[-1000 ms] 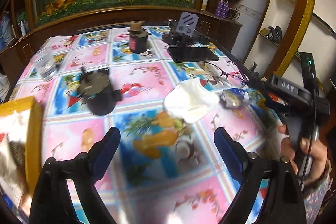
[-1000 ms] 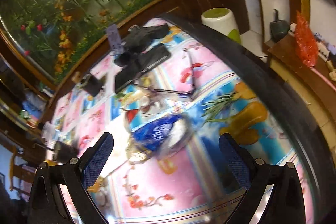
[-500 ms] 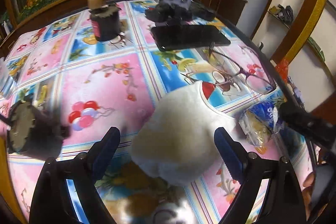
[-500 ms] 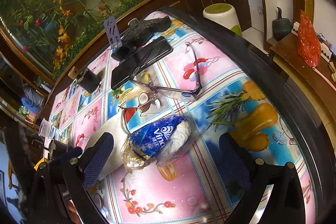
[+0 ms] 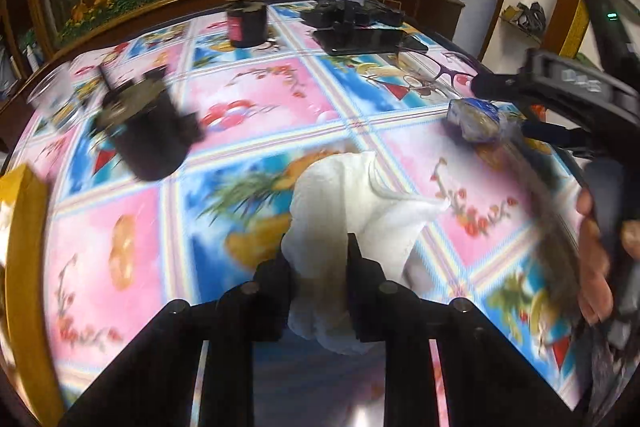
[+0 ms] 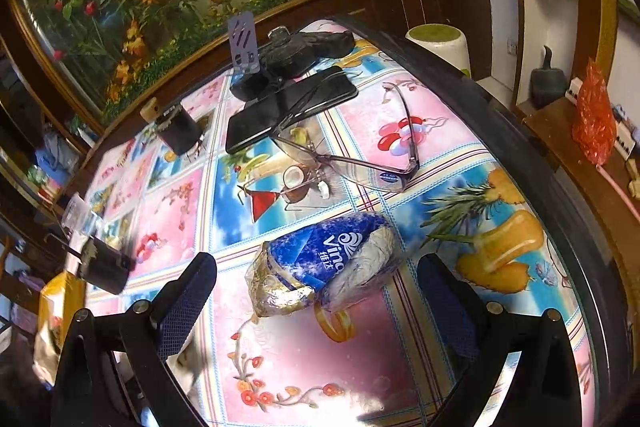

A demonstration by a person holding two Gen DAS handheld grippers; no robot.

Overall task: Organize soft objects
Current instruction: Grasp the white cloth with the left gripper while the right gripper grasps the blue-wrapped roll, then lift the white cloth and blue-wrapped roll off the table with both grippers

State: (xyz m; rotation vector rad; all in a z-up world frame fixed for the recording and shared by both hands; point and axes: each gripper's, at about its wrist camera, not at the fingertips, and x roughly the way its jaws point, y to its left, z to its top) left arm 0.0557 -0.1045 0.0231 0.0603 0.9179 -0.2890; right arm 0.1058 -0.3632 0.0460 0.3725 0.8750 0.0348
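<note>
A white cloth (image 5: 344, 195) is bunched up and pinched between the black fingers of my left gripper (image 5: 318, 251), which is shut on it; its loose end trails onto the patterned tablecloth (image 5: 256, 95). A blue and silver tissue pack (image 6: 332, 263) lies near the table's right edge, between the wide-apart fingers of my right gripper (image 6: 318, 263), which is open and not touching it. The left wrist view shows the same tissue pack (image 5: 476, 119) with the right gripper's fingers (image 5: 492, 83) on either side of it, held by a hand (image 5: 596, 259).
A black cup (image 5: 148, 135) stands at the left, with a yellow box (image 5: 24, 267) beyond it at the table's edge. Glasses (image 6: 360, 163), a phone (image 6: 288, 111), a phone stand (image 6: 244, 43) and a dark jar (image 5: 246, 25) sit farther back. The table rim (image 6: 540, 163) runs close on the right.
My left gripper has closed on the white cloth, which is now gathered up between its fingers. My right gripper has come nearer to the tissue pack and rolled somewhat.
</note>
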